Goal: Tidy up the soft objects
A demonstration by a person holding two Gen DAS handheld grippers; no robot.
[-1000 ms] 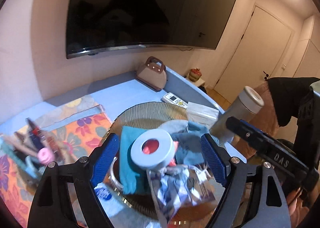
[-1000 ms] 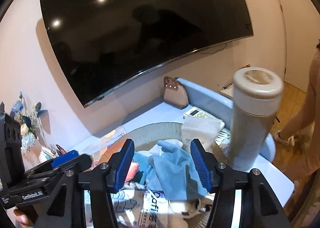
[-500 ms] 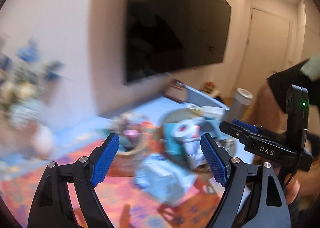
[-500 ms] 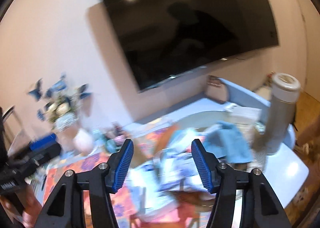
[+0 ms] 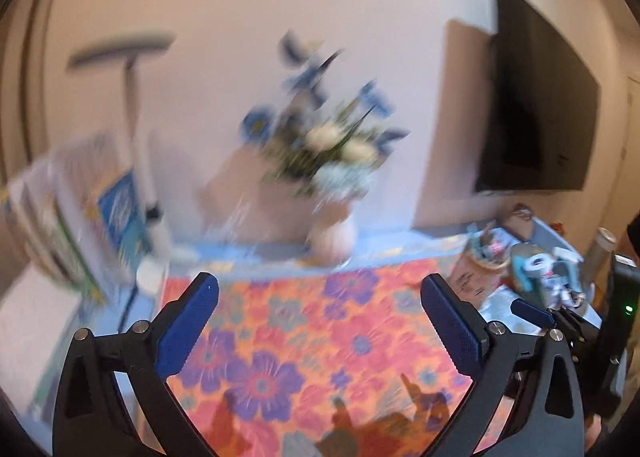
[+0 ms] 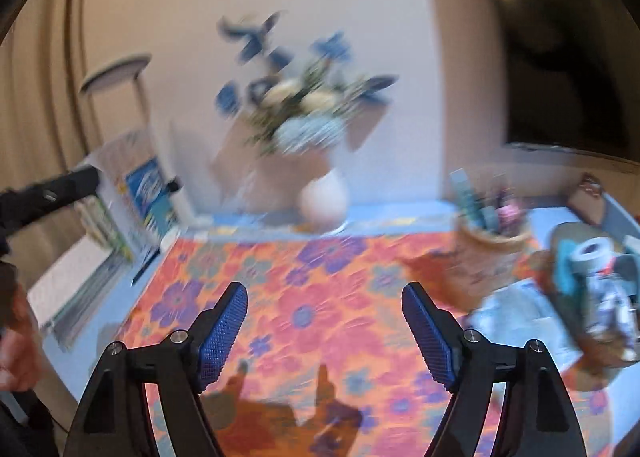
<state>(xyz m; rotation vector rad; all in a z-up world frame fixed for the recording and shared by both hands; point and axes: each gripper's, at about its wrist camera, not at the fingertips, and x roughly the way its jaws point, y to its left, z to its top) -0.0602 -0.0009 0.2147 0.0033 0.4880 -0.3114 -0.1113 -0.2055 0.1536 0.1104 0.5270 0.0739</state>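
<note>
Both grippers hang empty above the flowered cloth (image 6: 320,297): the left gripper (image 5: 320,321) and the right gripper (image 6: 324,321) each have their blue pads spread wide with nothing between them, and their shadows fall on the cloth just below, which suggests they are held low and ready, not carrying anything. That bare stretch of cloth on the table (image 6: 400,217) looks like the likeliest sorting space, though nothing lies on it yet. Farther off to the right, well apart from either gripper, sits the task's pile: a round tray (image 6: 568,233) heaped with a teal cloth (image 6: 564,261), a roll of tape (image 6: 592,251) and a crumpled printed bag (image 6: 612,301), all blurred. Beside the tray stands a woven basket (image 6: 492,245) stuffed with upright small items too smeared to name. At the back edge a pale vase (image 6: 324,197) holds blue and cream flowers (image 6: 304,97), kept near the wall. In the left view a grey tumbler (image 5: 600,253) stands beyond the tray
</note>
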